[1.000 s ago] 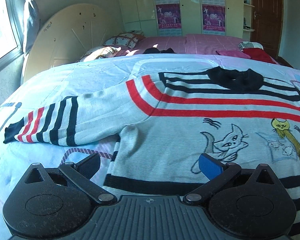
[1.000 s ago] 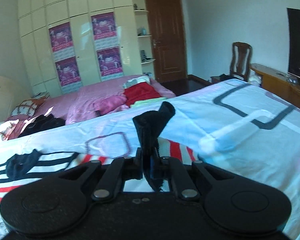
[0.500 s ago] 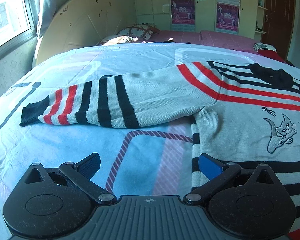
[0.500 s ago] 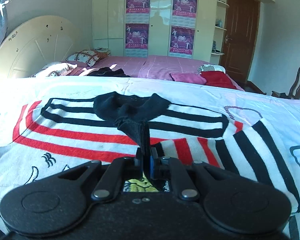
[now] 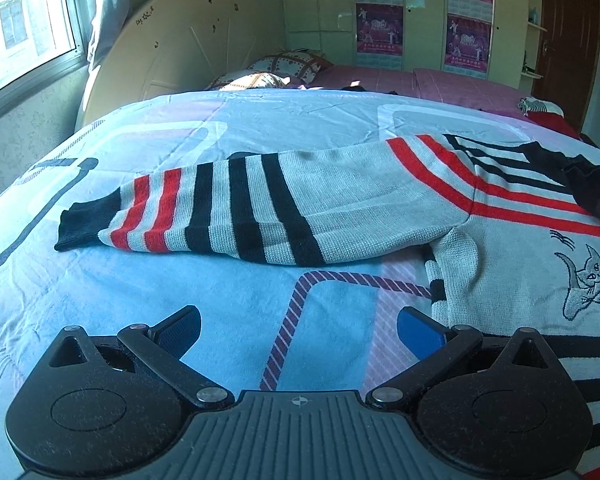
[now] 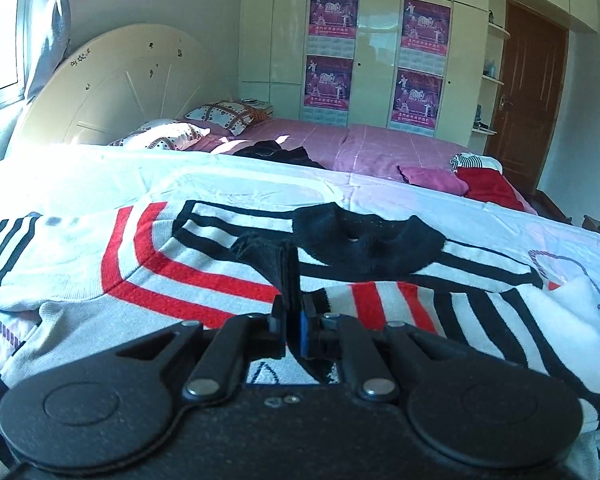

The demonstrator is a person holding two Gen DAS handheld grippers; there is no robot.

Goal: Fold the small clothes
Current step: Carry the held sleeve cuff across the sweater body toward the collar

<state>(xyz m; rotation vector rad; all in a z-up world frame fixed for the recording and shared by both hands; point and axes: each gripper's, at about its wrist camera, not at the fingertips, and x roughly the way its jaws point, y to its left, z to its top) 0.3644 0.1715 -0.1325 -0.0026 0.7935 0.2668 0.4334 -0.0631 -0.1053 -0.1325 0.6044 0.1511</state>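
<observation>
A pale blue patterned bedsheet (image 5: pixel 148 292) covers the near bed, with a pink-sheeted second bed (image 6: pixel 320 140) behind it, cream wardrobe doors carrying purple posters (image 6: pixel 332 12) and a brown wooden door (image 6: pixel 532 100). Spread on the sheet lies a grey knitted sweater with red and black stripes (image 5: pixel 364 196), one sleeve reaching left. The left claw (image 5: pixel 298 326) hangs wide open above bare sheet, holding nothing. The right claw (image 6: pixel 290 320) is pinched tight on the black cuff (image 6: pixel 272 264) of the other sleeve, over the sweater's chest.

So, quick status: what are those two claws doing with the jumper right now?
Left gripper open, empty, above bedsheet. Right gripper shut on black sleeve cuff of grey striped knitted cat sweater, folded across chest. Other sleeve lies outstretched. Nothing obstructing.
</observation>
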